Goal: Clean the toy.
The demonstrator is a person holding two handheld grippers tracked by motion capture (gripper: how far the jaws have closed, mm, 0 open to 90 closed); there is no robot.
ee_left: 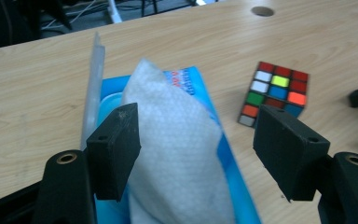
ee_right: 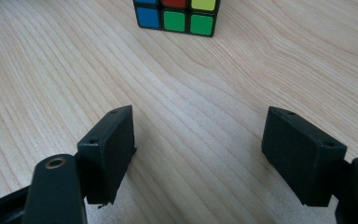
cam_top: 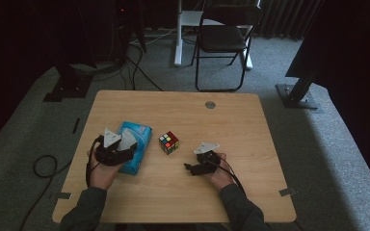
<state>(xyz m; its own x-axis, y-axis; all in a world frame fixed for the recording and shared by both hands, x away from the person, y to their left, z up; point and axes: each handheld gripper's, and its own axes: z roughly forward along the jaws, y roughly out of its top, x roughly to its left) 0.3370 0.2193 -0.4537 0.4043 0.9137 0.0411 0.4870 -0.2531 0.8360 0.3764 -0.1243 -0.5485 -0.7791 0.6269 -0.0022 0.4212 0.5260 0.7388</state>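
Left gripper view: white tissue (ee_left: 177, 154) rises between the open left hand-held gripper (ee_left: 198, 154) jaws

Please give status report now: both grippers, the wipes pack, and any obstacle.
Left gripper open over wipes pack, white wipe sticking up between jaws. Right gripper open on bare table. Puzzle cube sits between them.

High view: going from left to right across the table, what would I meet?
Left gripper → blue tissue pack → colourful puzzle cube → right gripper, all on the wooden table.
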